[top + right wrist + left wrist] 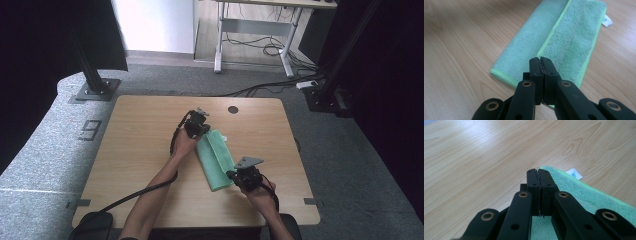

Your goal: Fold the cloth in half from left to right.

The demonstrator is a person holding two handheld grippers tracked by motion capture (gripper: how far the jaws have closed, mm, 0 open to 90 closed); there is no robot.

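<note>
A green microfibre cloth [216, 161] lies folded lengthwise on the wooden table [140, 145], a fluffy flap [571, 37] laid over its right half. My left gripper [201, 133] is at the flap's far corner. In the left gripper view its jaws [539, 171] are shut, with the cloth's [586, 196] corner meeting the tips. My right gripper [231, 175] is at the near end of the cloth [524, 42]. Its jaws [540, 59] are shut where the flap's near corner ends. A white tag [607, 21] sticks out at the far right corner.
A round cable hole [233, 109] sits near the table's far edge. Black frame posts [92, 75] stand on the grey carpet beyond the table, with a desk frame [250, 35] and cables further back. Cables trail from both grippers along the person's forearms.
</note>
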